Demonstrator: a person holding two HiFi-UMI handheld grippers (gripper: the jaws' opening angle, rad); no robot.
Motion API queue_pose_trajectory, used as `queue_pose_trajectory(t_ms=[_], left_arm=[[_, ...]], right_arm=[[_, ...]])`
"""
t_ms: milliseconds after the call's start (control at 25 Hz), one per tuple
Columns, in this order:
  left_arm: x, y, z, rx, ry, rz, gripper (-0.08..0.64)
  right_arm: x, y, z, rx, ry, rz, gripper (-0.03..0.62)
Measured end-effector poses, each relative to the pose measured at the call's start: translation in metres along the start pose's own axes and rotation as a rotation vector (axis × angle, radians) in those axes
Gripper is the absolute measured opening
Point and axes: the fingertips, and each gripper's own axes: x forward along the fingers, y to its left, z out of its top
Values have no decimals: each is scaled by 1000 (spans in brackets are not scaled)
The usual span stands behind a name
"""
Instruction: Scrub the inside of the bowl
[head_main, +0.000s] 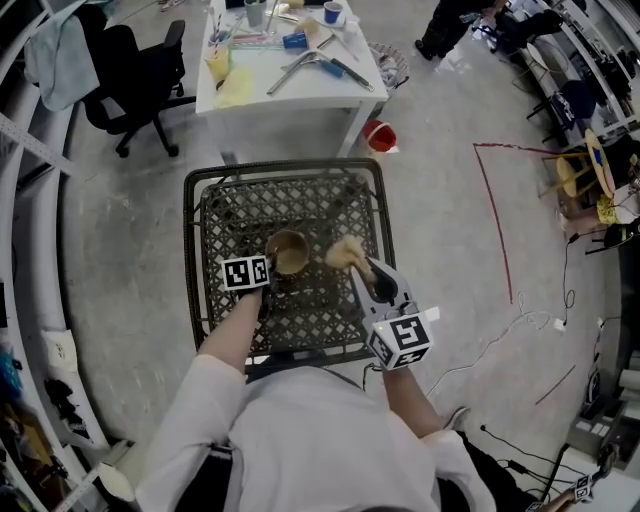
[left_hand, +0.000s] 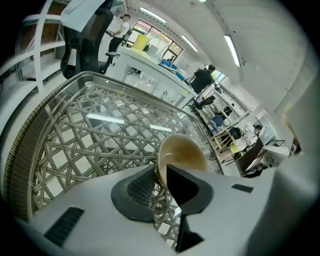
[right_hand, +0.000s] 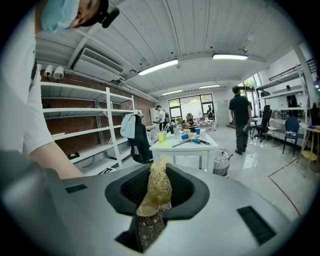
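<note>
The tan, round, smooth-walled bowl (head_main: 288, 252) sits about midway between the edges of the square glass-topped woven-wicker table (head_main: 196, 250), its mouth facing up toward the head view. The left gripper (head_main: 266, 264) comes at it from the table's near-left side. In the left gripper view the jaws stand at a narrow gap with the bowl's (left_hand: 182, 152) near rim between them, one pad outside the wall and one inside. They look pinched onto that rim, so the bowl seems steadied on the table (left_hand: 90, 130) by the left gripper (left_hand: 161, 175). The right gripper (right_hand: 160, 189) is clamped on a straw-coloured fibre scrub brush with a dark patterned handle (right_hand: 159, 175). From the head view, that brush's (head_main: 346, 252) bristle tuft lies just beside the bowl's right rim, apart from it. Its long axis runs from the right gripper (head_main: 368, 272) toward the bowl. The scrubbing likely turns on carrying the tuft leftward over the rim and down inside.
</note>
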Motion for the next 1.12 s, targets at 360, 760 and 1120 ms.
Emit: queue_pose_trajectory(t_ms=[360,760,1120], left_arm=[[-3,-1,8,58,-36,47,46],[-29,-8,32,97,-122,58,43],[-82,-36,59,155,-255,48,43]], right_arm=[[-1,-1,1,-4,-3,3,100],[2,8,9,-15,-34,44,100],[-8,22,27,-41,-92,95,100]])
